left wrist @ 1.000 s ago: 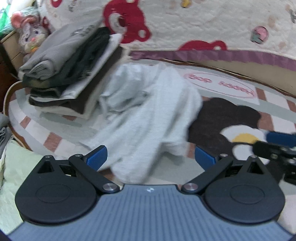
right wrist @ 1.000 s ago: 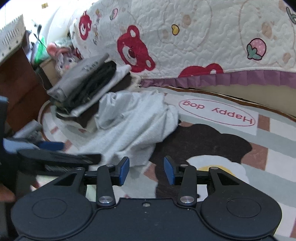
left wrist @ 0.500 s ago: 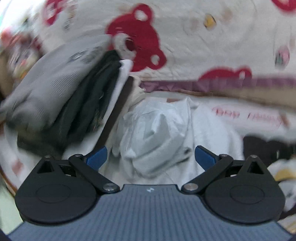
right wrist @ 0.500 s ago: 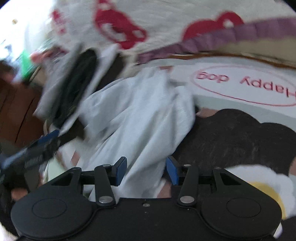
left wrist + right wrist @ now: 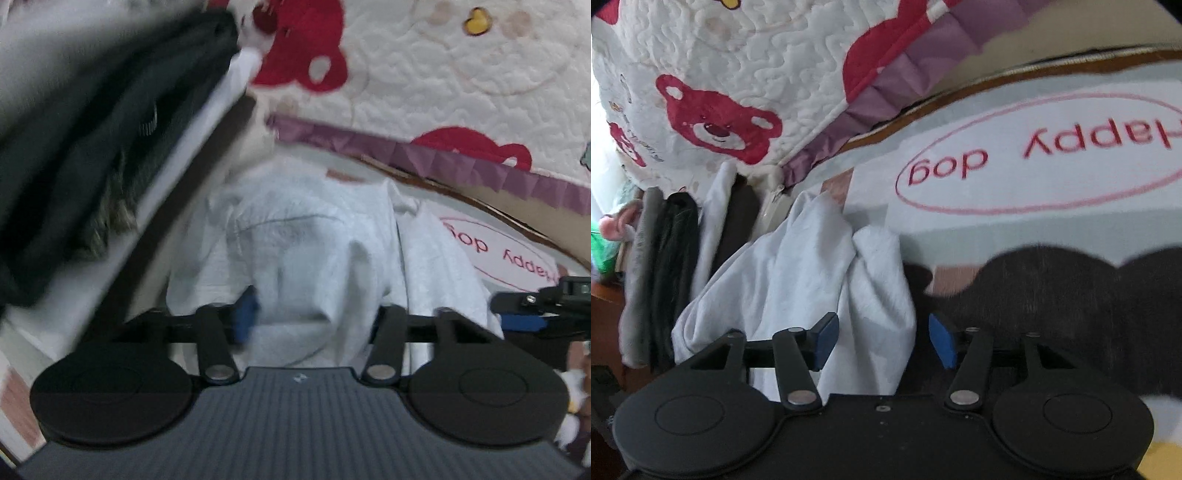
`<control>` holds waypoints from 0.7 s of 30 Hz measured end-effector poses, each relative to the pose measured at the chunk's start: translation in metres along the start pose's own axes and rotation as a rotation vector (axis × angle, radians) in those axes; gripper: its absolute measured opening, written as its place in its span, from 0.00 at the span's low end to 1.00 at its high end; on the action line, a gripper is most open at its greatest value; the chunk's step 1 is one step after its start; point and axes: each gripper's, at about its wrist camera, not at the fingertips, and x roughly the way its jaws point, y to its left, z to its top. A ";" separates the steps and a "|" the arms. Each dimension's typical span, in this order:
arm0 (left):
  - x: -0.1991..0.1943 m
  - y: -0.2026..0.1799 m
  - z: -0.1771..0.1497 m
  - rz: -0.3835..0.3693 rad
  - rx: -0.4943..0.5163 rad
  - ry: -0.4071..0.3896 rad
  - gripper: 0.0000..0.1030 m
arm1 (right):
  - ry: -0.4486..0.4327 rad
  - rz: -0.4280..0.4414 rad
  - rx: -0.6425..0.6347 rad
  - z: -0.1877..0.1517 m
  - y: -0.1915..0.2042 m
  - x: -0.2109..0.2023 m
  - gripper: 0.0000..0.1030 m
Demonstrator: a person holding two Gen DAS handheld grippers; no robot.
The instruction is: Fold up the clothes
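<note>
A crumpled white garment [image 5: 314, 258] lies on the rug beside a stack of folded clothes [image 5: 92, 129]. My left gripper [image 5: 310, 317] is open, its jaws astride a bunched fold of the garment; only the left blue pad [image 5: 245, 314] shows, the right one is hidden by cloth. My right gripper [image 5: 882, 339] is open with its pads on either side of the garment's edge [image 5: 871, 295]. It also shows at the right edge of the left wrist view [image 5: 535, 306]. The stack shows in the right wrist view [image 5: 672, 266].
A patterned rug [image 5: 1034, 166] with "Happy dog" lettering covers the floor. A quilted bedspread with red bears [image 5: 443, 74] and a purple frill [image 5: 886, 85] hangs behind. A plush toy [image 5: 613, 225] sits far left.
Both grippers have moved forward and down onto the white garment. The left jaws have narrowed around the cloth; the right jaws have opened wider.
</note>
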 end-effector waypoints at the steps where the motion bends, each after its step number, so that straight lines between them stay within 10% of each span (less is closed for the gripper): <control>1: 0.001 -0.001 -0.002 0.001 0.006 -0.001 0.40 | 0.005 0.007 -0.002 0.002 0.000 0.006 0.63; 6: 0.001 -0.019 -0.012 0.059 0.116 -0.027 0.21 | 0.017 0.040 -0.034 -0.007 0.010 0.032 0.57; 7: -0.003 -0.024 -0.014 0.066 0.138 -0.038 0.19 | 0.012 0.075 -0.061 -0.011 0.016 0.031 0.16; 8: -0.009 -0.029 -0.015 0.074 0.165 -0.055 0.16 | 0.003 0.095 -0.094 -0.014 0.022 0.027 0.11; 21: -0.137 -0.131 -0.022 -0.160 0.343 -0.367 0.12 | -0.426 0.090 -0.380 -0.060 0.052 -0.206 0.09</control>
